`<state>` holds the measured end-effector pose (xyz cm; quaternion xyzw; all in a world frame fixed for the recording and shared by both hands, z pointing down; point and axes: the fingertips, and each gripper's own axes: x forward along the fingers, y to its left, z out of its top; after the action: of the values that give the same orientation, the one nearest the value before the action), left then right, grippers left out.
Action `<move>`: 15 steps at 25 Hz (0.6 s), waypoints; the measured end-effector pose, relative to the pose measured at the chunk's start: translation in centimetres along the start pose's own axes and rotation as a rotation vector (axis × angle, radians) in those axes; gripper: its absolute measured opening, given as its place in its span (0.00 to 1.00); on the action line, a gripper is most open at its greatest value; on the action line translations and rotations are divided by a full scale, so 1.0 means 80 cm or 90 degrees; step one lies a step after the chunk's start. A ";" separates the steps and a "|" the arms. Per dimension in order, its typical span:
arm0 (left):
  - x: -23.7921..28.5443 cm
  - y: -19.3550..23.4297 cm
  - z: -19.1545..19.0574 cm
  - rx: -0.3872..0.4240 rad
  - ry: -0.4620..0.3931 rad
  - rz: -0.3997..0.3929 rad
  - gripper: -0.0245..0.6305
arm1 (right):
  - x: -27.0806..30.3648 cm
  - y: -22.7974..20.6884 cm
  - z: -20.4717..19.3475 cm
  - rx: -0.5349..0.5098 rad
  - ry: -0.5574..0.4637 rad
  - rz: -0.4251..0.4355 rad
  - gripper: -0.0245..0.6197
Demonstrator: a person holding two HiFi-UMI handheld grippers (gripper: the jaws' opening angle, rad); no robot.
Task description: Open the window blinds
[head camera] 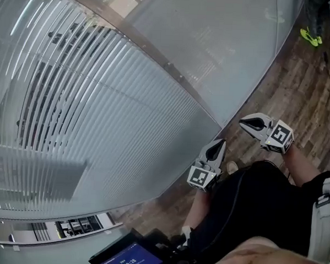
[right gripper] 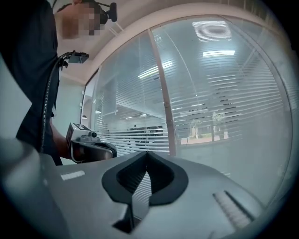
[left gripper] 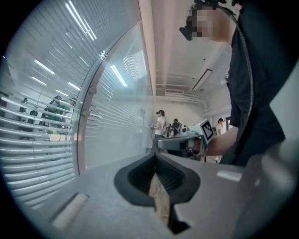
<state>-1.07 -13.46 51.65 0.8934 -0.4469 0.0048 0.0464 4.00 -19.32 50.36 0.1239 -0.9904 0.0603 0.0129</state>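
Wooden floor (head camera: 299, 91) and a long glass wall (head camera: 225, 43) form the setting.

Head view: we find the window blinds (head camera: 99, 120) behind the glass, filling the left and centre. Their slats show dark gaps at the upper left and read as one pale sheet toward the glass wall's lower edge. The left gripper (head camera: 222, 142) and the right gripper (head camera: 244, 123) are over the floor near the foot of the wall, side by side and clear of the glass. A device (head camera: 128, 258) with a lit screen sits at the lower margin.

Left gripper view: we see this gripper's jaws clenched tip to tip with nothing between them. The blinds lie to the left behind the glass, the other gripper is at the right, and several people (left gripper: 160, 125) stand far off.

Right gripper view: these jaws are likewise pressed together and empty. The blinds span the glass ahead on both sides of an upright post (right gripper: 163, 93), with the other gripper at the left.
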 end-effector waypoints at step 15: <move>0.025 -0.070 0.005 0.005 -0.006 -0.002 0.04 | -0.055 0.022 -0.016 -0.033 0.030 0.033 0.05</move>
<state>4.56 -11.77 50.93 0.8942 -0.4458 0.0023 0.0410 7.86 -16.42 51.23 0.0964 -0.9939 0.0376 0.0383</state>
